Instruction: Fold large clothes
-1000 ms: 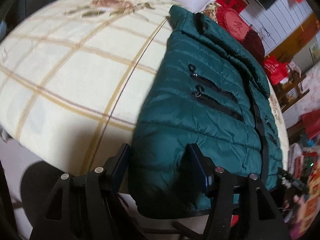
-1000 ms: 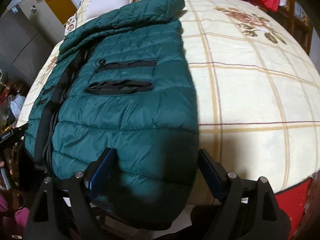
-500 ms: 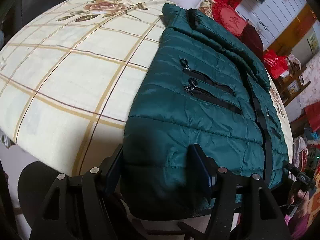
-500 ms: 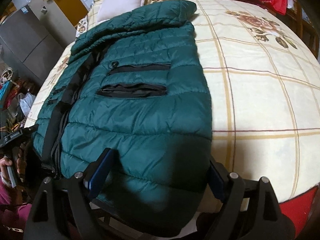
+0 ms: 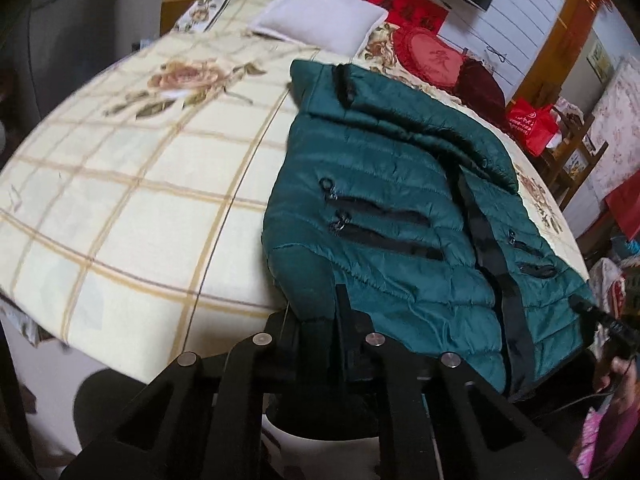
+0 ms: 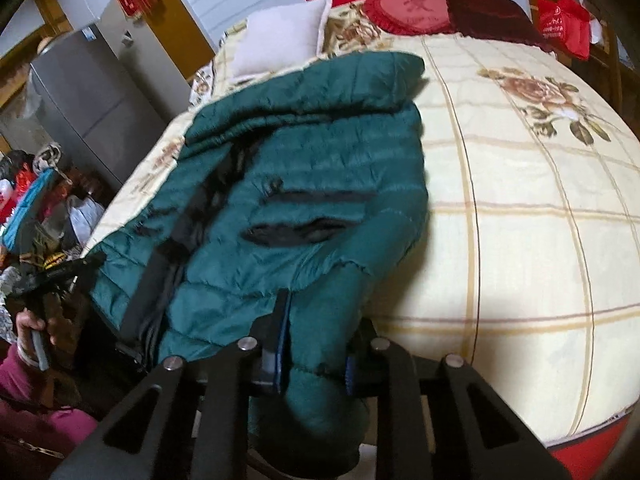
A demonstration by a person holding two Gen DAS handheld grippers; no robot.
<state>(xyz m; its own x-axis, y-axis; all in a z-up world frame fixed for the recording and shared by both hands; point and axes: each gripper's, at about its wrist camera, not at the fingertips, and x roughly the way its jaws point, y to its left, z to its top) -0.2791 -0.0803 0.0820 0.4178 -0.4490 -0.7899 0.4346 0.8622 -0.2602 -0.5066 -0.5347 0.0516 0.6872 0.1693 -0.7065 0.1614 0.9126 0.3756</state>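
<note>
Left wrist view, bottom centre: the left gripper (image 5: 320, 320) has just been closing and now pinches the hem of the green puffer jacket (image 5: 400, 208). In the right wrist view the right gripper (image 6: 312, 344) has likewise just clamped the hem's other corner, cloth bunched between its jaws. The jacket lies front-up on the checked bedspread (image 6: 520, 208), collar toward the white pillow (image 5: 320, 16) at the upper frame. Holding both lower corners probably lets the hem be carried toward the collar.
</note>
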